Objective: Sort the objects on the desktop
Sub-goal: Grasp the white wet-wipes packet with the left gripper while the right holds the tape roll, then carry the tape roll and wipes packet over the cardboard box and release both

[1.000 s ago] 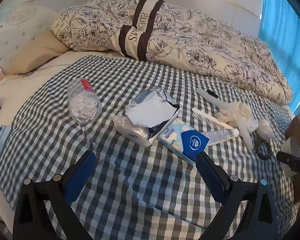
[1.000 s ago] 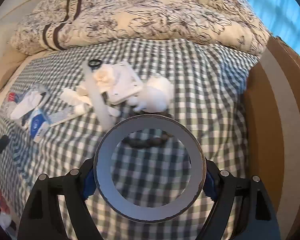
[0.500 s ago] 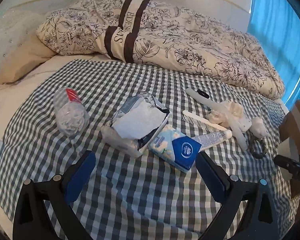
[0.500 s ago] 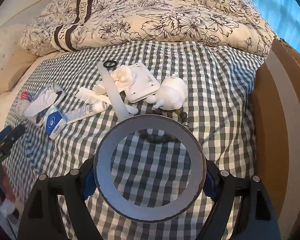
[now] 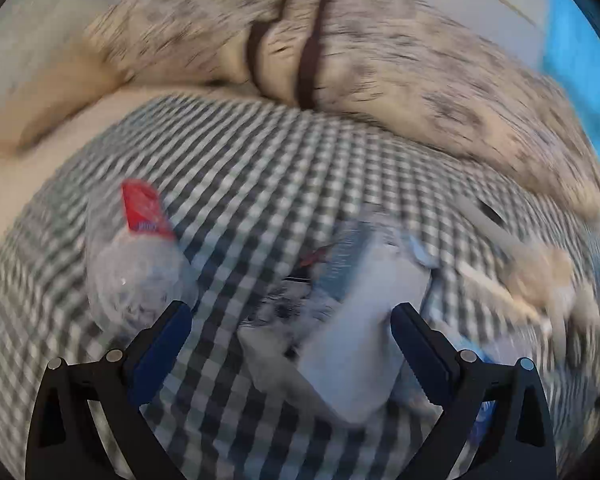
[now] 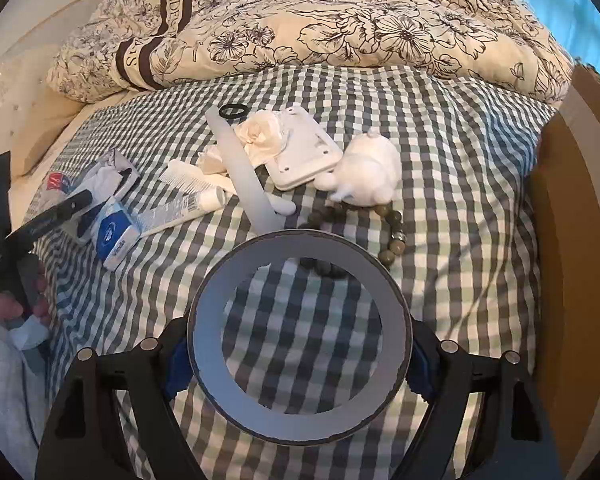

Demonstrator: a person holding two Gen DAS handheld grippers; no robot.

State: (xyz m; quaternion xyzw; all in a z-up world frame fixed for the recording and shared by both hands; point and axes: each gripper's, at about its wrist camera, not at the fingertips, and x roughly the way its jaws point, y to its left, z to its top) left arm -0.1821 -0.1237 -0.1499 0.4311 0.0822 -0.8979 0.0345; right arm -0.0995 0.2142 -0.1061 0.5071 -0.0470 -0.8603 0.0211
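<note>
The left wrist view is blurred by motion. My left gripper (image 5: pixel 288 332) is open, low over the checked cloth, and a crumpled silver and white packet (image 5: pixel 356 344) lies between its fingers. A clear bottle with a red label (image 5: pixel 136 272) lies just beside the left finger. My right gripper (image 6: pixel 298 360) is shut on a grey ring (image 6: pixel 300 420) and holds it above the cloth. Beyond the ring lie a bead bracelet (image 6: pixel 392 236), a white figurine (image 6: pixel 364 176), a white flat device (image 6: pixel 304 152), a comb (image 6: pixel 188 176), a tube (image 6: pixel 180 212) and a blue tissue pack (image 6: pixel 114 236).
A cardboard box (image 6: pixel 572 240) stands along the right edge of the bed. A flowered duvet (image 6: pixel 340 20) is heaped at the back. The left gripper (image 6: pixel 76 210) and the hand (image 6: pixel 4 308) that holds it show at the far left. A white strip (image 6: pixel 244 172) carries a black ring (image 6: pixel 233 111).
My left gripper has dropped fast towards the crumpled packet and the bottle, which now fill its view. The right gripper keeps hold of the grey ring and has drifted only a little.
</note>
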